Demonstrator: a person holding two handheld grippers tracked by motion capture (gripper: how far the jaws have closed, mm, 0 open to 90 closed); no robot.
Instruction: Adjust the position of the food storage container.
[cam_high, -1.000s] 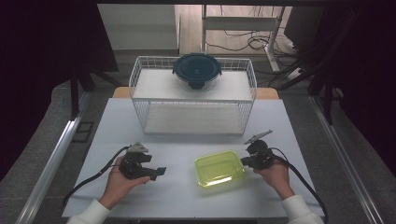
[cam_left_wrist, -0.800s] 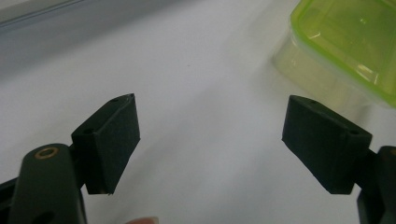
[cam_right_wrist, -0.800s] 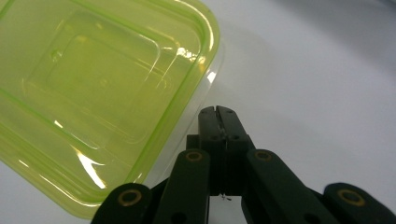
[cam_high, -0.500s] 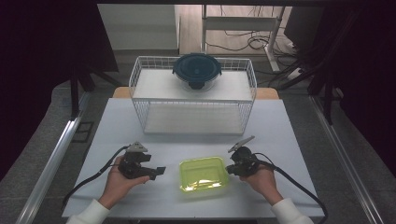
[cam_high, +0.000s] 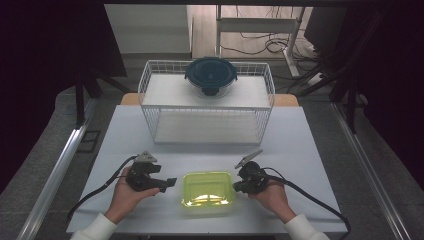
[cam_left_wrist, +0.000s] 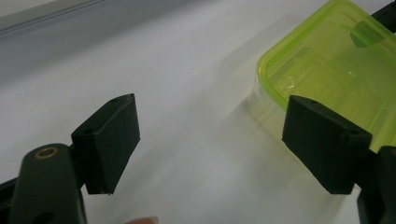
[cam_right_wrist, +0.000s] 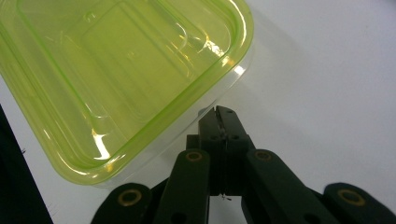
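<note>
White table (cam_high: 320, 150), wire basket (cam_high: 150, 100) at far edge. Lime lidded container (cam_high: 207, 189) near front, between hands. Right gripper (cam_high: 239, 186) jaws together, tips at container's edge. Left gripper (cam_high: 172, 182) jaws apart, empty, just beside. Advice: push low, slow; left steadies opposite side.

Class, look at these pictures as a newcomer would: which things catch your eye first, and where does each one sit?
The bright yellow-green container stands out first, lying on the white table near its front edge, between the two hands. The right hand-held gripper has its jaws shut, their tips at the container's rim, while the left hand-held gripper waits open beside it. Farther back, a dark round lid rests on top of a white wire basket.
</note>
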